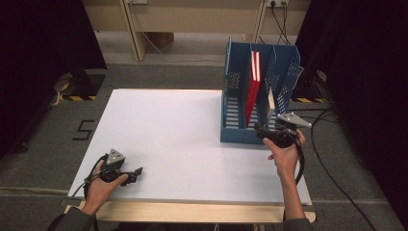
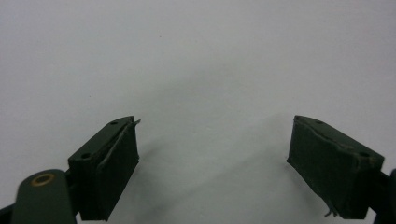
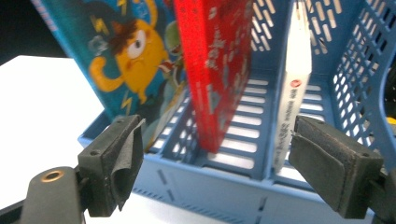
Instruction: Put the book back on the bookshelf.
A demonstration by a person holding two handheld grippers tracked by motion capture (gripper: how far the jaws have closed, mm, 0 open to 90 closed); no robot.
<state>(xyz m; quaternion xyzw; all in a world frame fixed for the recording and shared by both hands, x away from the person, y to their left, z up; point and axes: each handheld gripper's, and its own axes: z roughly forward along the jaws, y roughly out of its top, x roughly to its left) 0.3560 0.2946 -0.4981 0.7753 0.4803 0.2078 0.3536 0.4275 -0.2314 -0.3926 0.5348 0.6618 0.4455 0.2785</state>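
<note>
A blue slotted file rack (image 1: pixel 236 135) stands at the back right of the white table (image 1: pixel 163 125). A red book (image 1: pixel 253 89) leans in its middle slot and a thin white book (image 1: pixel 271 103) stands in the right slot. In the right gripper view a cartoon-covered book (image 3: pixel 121 60) leans in the left slot, beside the red book (image 3: pixel 217 70) and the white book (image 3: pixel 294 93). My right gripper (image 1: pixel 262 131) is open just in front of the rack (image 3: pixel 210 191), with nothing between its pads. My left gripper (image 1: pixel 137 173) rests open over bare table (image 2: pixel 196 56) at the front left.
Black curtains hang on both sides. A cable (image 1: pixel 332 159) trails across the floor on the right, near the table's right edge. A wooden strip (image 1: pixel 192 211) runs along the table's front edge. Wooden furniture legs (image 1: pixel 132 33) stand beyond the table.
</note>
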